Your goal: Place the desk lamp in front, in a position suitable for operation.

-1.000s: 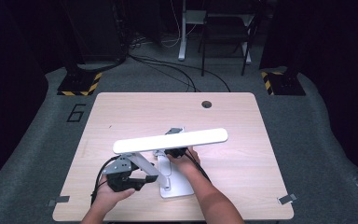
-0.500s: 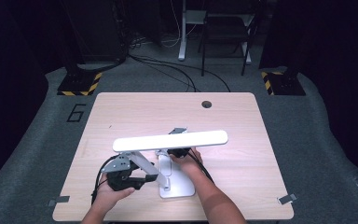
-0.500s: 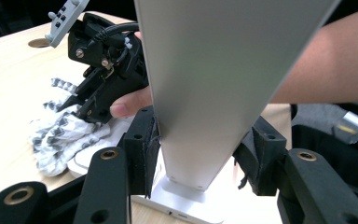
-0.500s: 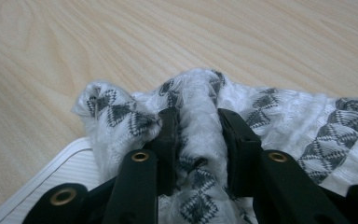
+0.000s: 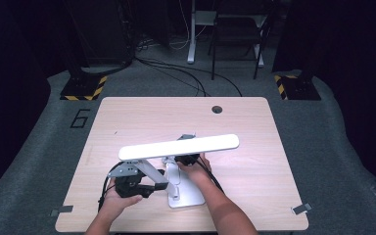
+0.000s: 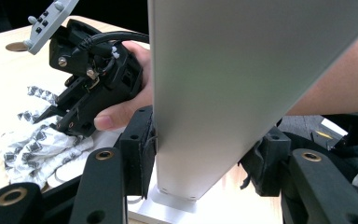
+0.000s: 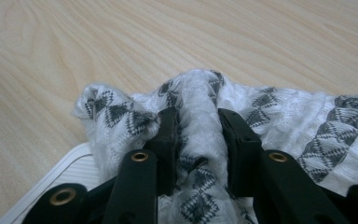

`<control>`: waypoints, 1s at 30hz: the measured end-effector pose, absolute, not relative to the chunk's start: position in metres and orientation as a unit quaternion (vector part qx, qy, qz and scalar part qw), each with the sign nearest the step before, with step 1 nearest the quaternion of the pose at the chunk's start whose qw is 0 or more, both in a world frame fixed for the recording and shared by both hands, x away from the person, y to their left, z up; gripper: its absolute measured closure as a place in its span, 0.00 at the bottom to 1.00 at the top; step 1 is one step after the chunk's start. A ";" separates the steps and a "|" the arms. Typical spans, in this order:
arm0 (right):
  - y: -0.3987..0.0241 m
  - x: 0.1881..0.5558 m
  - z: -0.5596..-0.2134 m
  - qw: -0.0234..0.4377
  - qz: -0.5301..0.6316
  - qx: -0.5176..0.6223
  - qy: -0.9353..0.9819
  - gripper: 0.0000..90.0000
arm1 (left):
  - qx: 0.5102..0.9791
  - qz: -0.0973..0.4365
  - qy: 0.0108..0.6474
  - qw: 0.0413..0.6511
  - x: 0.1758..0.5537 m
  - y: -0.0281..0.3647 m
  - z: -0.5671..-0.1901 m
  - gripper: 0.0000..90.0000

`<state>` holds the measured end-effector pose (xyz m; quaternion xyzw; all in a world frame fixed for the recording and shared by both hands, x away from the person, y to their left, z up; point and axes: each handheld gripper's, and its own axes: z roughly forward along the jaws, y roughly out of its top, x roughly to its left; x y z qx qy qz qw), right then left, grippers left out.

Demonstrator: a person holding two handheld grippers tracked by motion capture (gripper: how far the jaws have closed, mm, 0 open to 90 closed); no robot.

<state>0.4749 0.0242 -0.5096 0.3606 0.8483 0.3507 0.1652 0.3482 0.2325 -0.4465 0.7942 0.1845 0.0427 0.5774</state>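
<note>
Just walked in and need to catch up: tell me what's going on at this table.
A person is working on a white desk lamp with a gripper in each hand. The left gripper straddles the lamp's flat upright arm; its jaws have just been opening, one pad against the arm, the other apart from it. The right gripper is shut on a patterned cloth lying over the lamp's base.
</note>
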 end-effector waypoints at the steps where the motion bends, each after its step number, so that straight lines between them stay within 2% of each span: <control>1: 0.024 0.475 -0.509 0.166 0.349 0.357 0.851 0.77 | 0.798 0.052 0.182 0.572 0.347 0.233 -0.446 0.57; 8: 0.023 0.475 -0.509 0.166 0.343 0.354 0.854 0.76 | 0.803 0.077 0.185 0.561 0.342 0.231 -0.444 0.59; 20: 0.010 0.475 -0.509 0.186 0.333 0.364 0.849 0.76 | 0.803 0.086 0.190 0.558 0.339 0.229 -0.444 0.59; 30: -0.025 0.476 -0.508 0.203 0.316 0.374 0.848 0.77 | 0.806 0.085 0.191 0.554 0.340 0.230 -0.443 0.59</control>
